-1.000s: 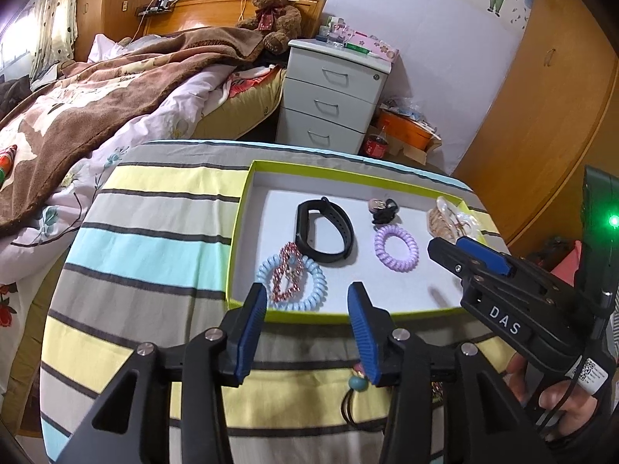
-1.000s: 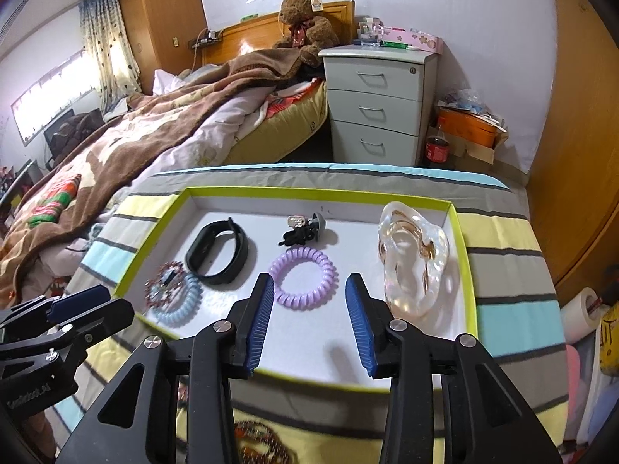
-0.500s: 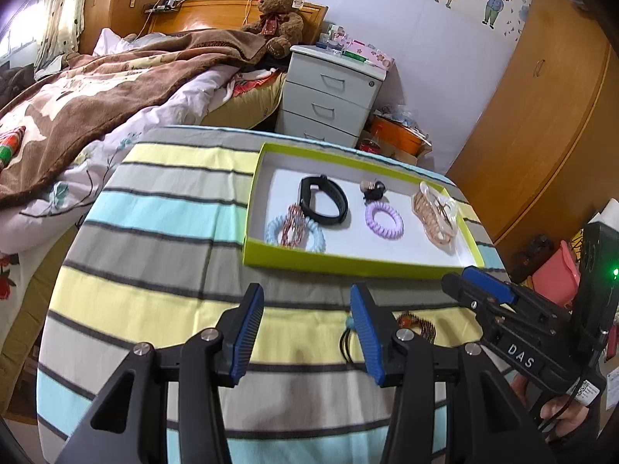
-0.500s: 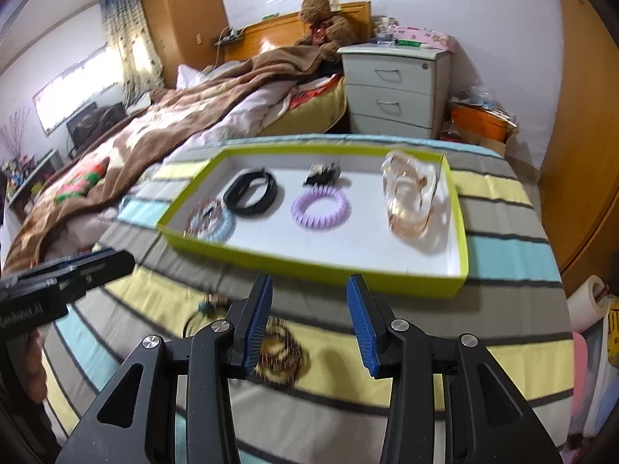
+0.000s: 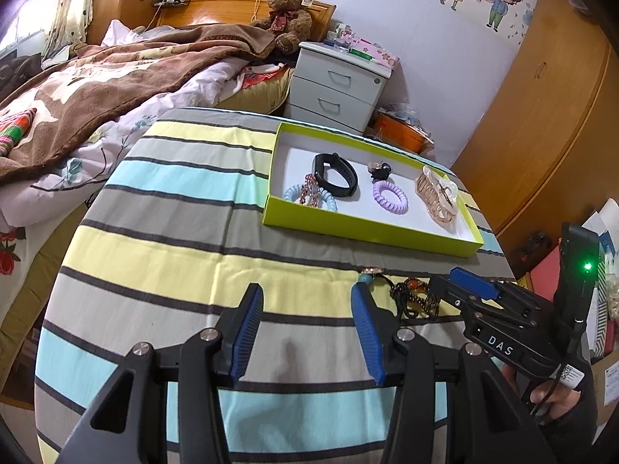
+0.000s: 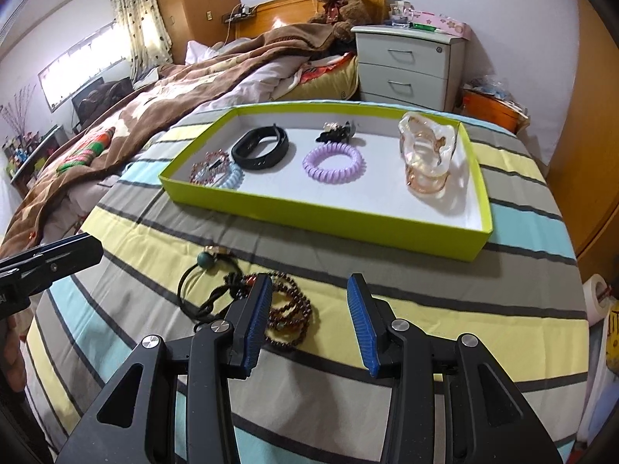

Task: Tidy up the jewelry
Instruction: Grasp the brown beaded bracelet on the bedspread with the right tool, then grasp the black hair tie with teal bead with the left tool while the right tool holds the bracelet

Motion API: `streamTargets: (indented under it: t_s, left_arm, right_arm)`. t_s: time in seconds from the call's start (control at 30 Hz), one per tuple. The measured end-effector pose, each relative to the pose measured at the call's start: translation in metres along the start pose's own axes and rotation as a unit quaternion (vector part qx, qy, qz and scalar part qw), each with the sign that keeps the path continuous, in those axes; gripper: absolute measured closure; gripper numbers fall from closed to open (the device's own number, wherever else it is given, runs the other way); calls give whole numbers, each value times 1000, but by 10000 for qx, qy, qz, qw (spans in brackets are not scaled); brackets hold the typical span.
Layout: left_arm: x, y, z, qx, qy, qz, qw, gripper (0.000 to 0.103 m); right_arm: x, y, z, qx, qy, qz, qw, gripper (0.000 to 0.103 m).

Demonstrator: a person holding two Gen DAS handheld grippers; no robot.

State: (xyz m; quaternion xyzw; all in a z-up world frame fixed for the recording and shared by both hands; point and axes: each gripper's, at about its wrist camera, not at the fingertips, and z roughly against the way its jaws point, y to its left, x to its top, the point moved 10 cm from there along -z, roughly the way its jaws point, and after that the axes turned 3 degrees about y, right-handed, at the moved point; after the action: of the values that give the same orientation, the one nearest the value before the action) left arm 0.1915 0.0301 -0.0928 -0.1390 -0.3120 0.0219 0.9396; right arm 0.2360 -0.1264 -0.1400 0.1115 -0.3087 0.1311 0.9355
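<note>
A lime-green tray [image 6: 332, 220] [image 5: 363, 228] on the striped table holds a black band [image 6: 261, 147], a purple coil tie [image 6: 333, 161], a blue coil tie with a pink bracelet [image 6: 216, 172], a dark clip [image 6: 336, 131] and clear hair claws [image 6: 425, 154]. In front of the tray lie a brown bead bracelet [image 6: 290, 309] [image 5: 416, 297] and a black cord with a green bead [image 6: 205, 261]. My right gripper [image 6: 307, 321] is open and empty just right of the beads. My left gripper [image 5: 305, 328] is open and empty over bare cloth, left of the beads.
A bed with a brown blanket [image 5: 96, 89] lies left of the table. A white nightstand [image 5: 336, 89] and a teddy bear [image 5: 286, 15] stand behind. Wooden wardrobe doors [image 5: 549, 96] are on the right. An orange bin [image 6: 487, 110] sits on the floor.
Both grippers have pulled back from over the tray toward the table's near side. The bead bracelet and the black cord have come into view. Both stay open.
</note>
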Motion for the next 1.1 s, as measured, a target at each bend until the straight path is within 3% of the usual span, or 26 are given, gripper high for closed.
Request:
streamTargets:
  t_s: [0.7, 0.87, 1.1]
  left_arm:
    - [-21, -4, 12, -216, 48, -4, 9998, 49]
    - [-23, -5, 14, -188, 65, -16, 9998, 49]
    - [-25, -6, 14, -168, 94, -25, 9998, 49]
  right_arm:
    - [-12, 18, -9, -118, 253, 437, 9987, 58]
    - [-17, 27, -5, 28, 230, 559, 9982, 79]
    - [-22, 30, 3, 102, 140, 540, 9984, 96]
